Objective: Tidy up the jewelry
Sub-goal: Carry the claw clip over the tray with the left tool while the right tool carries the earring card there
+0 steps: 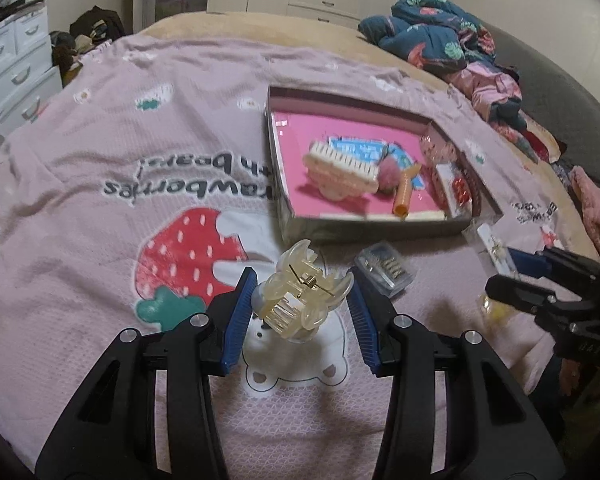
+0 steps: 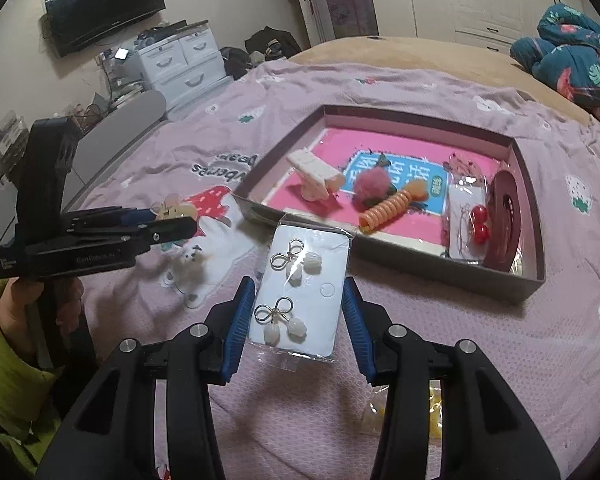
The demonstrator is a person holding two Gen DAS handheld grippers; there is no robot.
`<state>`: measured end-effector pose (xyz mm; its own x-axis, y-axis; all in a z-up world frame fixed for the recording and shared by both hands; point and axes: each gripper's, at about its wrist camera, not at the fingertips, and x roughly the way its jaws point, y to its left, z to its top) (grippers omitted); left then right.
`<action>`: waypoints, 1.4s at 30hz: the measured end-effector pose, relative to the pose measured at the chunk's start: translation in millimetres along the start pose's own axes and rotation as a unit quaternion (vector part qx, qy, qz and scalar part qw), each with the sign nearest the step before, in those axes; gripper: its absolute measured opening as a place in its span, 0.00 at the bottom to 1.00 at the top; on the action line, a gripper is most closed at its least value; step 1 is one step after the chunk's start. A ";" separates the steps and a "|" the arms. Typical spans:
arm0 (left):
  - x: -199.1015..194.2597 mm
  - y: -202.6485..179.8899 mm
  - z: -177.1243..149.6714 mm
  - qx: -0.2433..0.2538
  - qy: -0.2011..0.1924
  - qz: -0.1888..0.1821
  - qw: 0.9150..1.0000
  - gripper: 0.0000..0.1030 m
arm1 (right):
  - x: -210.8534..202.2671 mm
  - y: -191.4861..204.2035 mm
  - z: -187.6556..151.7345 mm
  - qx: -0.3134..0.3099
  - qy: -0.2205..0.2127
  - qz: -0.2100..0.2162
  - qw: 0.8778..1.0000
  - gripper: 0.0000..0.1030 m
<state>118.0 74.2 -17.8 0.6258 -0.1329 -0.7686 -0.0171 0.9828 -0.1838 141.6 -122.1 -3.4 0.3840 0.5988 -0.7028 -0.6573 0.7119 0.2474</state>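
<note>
In the left wrist view my left gripper (image 1: 302, 296) is shut on a clear yellowish claw hair clip (image 1: 300, 298), held above the bedspread. In the right wrist view my right gripper (image 2: 298, 304) is shut on a plastic-sleeved white earring card (image 2: 300, 292) carrying two bow-and-flower earrings. The open box (image 1: 364, 226) with a pink floor lies ahead; it also shows in the right wrist view (image 2: 400, 268). It holds a cream claw clip (image 1: 340, 170), a pink pompom (image 2: 370, 184), an orange spiral tie (image 2: 388, 210), red cherry earrings (image 2: 480, 224) and a dark red hairband (image 2: 504, 220).
A small packet of clips (image 1: 384, 268) and a yellow item in a bag (image 1: 496, 308) lie on the pink strawberry-print bedspread (image 1: 100, 152). A pile of clothes (image 1: 440, 40) sits at the far right. White drawers (image 2: 180, 64) and a wall television (image 2: 104, 4) stand beyond the bed.
</note>
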 end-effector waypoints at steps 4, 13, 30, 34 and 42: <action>-9.8 -4.1 11.4 0.003 -0.015 -0.002 1.000 0.36 | -7.9 -0.2 5.5 -0.002 -0.013 -0.005 1.000 0.42; -15.0 -20.6 35.0 0.021 -0.034 -0.010 0.999 0.36 | -30.5 -18.1 19.0 0.010 -0.047 -0.025 0.999 0.42; -2.5 -66.3 62.9 0.056 -0.042 -0.038 0.997 0.36 | -70.4 -67.5 24.2 0.048 -0.092 -0.075 0.992 0.42; 2.0 -75.7 67.7 0.063 -0.041 -0.043 0.996 0.36 | -76.6 -76.2 24.4 0.053 -0.097 -0.085 0.990 0.42; 21.1 -90.1 81.7 0.070 -0.035 -0.047 0.996 0.36 | -72.9 -89.3 34.2 0.053 -0.098 -0.095 0.989 0.42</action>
<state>196.4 -6.7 32.6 0.6730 -0.2198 -0.7063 0.1496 0.9755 -0.1610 194.5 -216.8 48.5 0.6196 0.5027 -0.6028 -0.4929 0.8469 0.1996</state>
